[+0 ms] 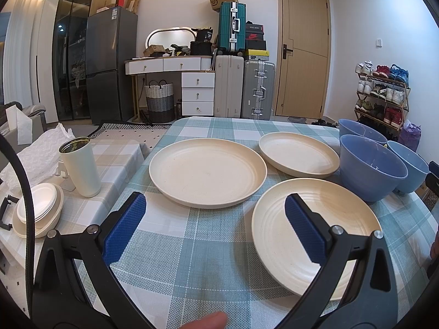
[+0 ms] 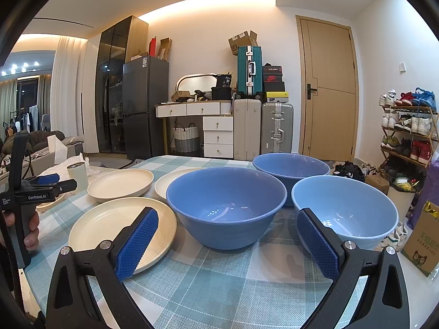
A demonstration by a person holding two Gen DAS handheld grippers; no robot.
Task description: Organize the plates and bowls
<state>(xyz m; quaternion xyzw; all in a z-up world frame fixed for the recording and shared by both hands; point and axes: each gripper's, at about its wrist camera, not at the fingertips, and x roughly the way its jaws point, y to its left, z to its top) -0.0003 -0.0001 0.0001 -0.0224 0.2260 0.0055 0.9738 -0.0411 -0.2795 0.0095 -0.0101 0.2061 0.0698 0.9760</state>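
Observation:
Three cream plates lie on the checked tablecloth: a large plate straight ahead, a second plate behind it to the right, and a near plate partly under my left gripper's right finger. My left gripper hovers open over the cloth with nothing in it. Three blue bowls stand upright in the right wrist view: a middle bowl, a far bowl and a paler bowl. My right gripper stands open just before the middle bowl, holding nothing.
A white tumbler, a stack of small white dishes and crumpled paper sit on a lower surface to the left. A cardboard box stands at the table's right edge. A hand holds the left gripper.

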